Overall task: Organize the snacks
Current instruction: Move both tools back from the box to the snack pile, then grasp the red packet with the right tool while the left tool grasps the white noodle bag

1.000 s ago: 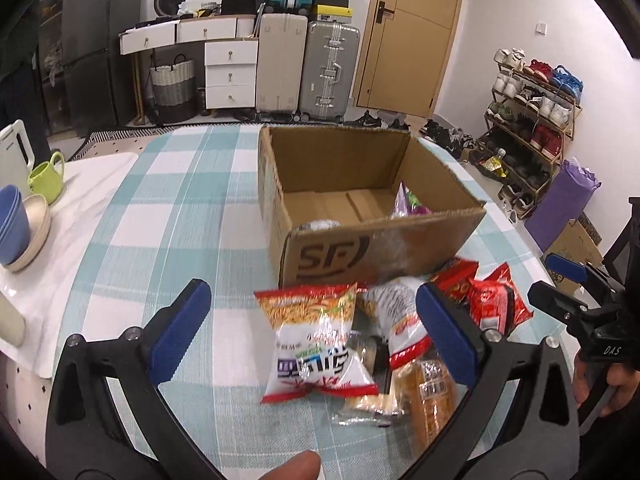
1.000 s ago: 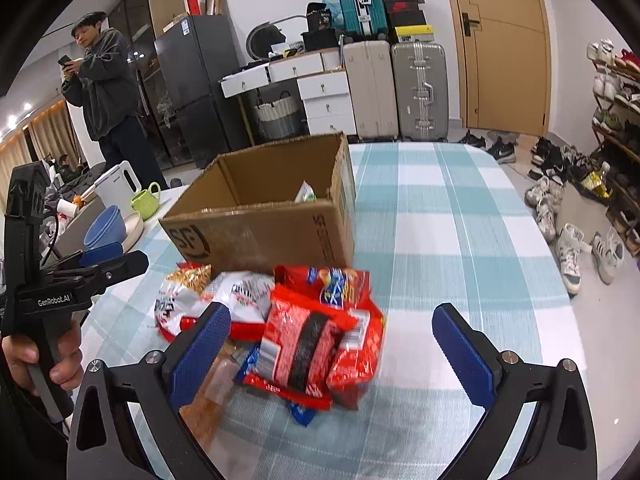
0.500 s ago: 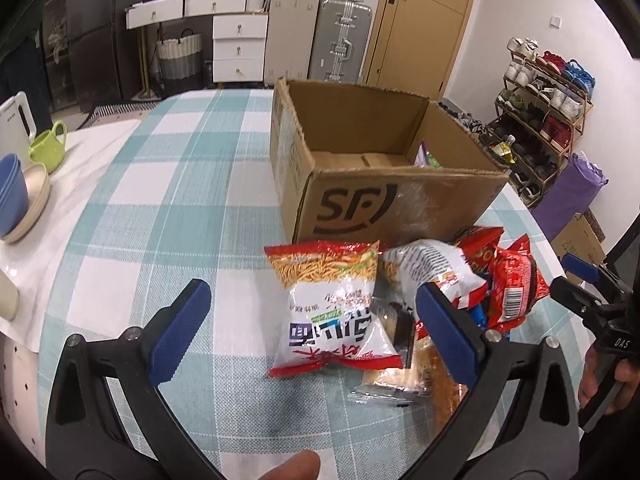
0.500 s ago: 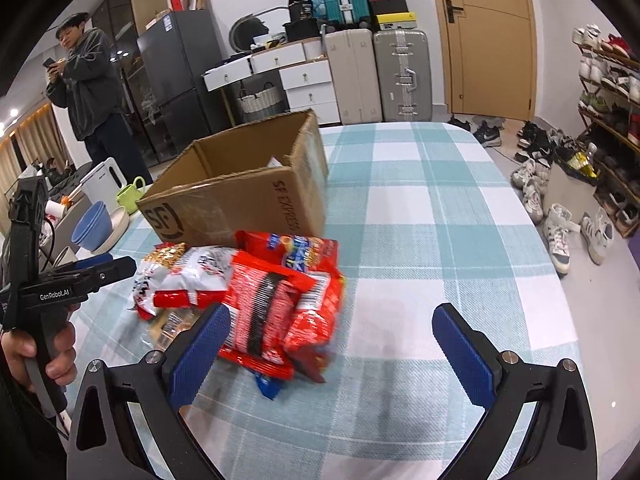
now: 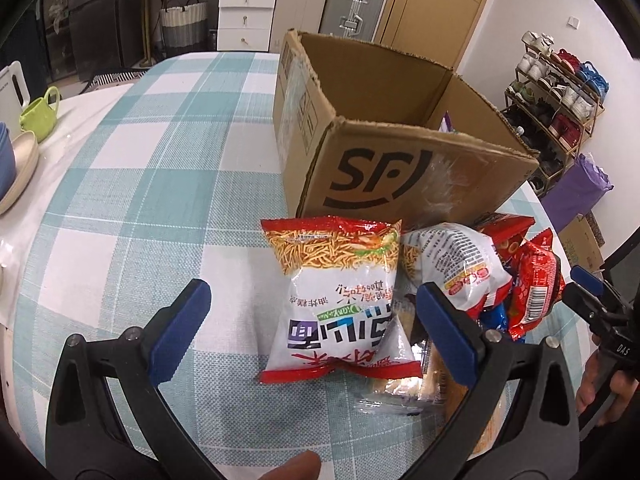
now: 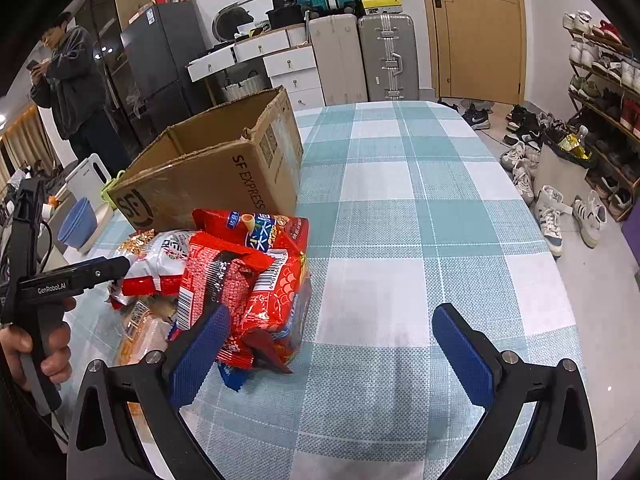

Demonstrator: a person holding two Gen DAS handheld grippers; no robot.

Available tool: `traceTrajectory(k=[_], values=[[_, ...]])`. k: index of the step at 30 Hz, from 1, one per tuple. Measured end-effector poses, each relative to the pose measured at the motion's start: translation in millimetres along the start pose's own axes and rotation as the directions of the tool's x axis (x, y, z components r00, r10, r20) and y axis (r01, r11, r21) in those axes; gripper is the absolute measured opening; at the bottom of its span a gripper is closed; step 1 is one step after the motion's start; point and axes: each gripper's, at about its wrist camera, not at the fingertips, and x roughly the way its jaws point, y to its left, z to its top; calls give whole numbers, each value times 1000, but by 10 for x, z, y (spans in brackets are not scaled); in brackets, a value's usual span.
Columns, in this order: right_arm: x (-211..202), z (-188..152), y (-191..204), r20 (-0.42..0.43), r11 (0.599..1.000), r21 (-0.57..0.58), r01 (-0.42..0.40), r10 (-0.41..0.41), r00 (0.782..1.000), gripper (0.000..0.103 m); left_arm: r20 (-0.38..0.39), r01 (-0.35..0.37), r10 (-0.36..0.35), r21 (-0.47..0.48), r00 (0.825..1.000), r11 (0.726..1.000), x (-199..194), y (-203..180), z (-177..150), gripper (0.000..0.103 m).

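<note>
An open cardboard SF box (image 5: 404,160) stands on the checked table, also in the right wrist view (image 6: 216,176). A pile of snack bags lies in front of it. A white and red noodle bag (image 5: 340,300) lies between the jaws of my left gripper (image 5: 312,320), which is open and empty, just above the table. Red snack bags (image 6: 256,280) lie at the left finger of my right gripper (image 6: 332,348), which is open and empty. A purple packet (image 5: 446,122) shows inside the box.
A green cup (image 5: 38,116) and stacked bowls (image 5: 16,168) sit on a white cloth at the table's left. A person (image 6: 76,92) stands beyond the table. Suitcases, drawers and a shoe rack (image 6: 600,92) line the room. The table's right edge (image 6: 532,208) drops to the floor.
Both grippers have moved forward and down toward the snack pile. The noodle bag now lies between the left jaws, and the red bags reach the right gripper's left finger.
</note>
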Motion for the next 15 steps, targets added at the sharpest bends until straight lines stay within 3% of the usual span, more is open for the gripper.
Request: traceTrajectory(k=[2,15], values=[[45,3,-1,-8,1000,-6,22,-22,1000,103,-9,-1,0,-1,1000,1000,57,5,10,102],[225,59,-94,-43,997,60,-37,40,998,102,-32,-8,8,-6,999,1000,190,48,32,102]])
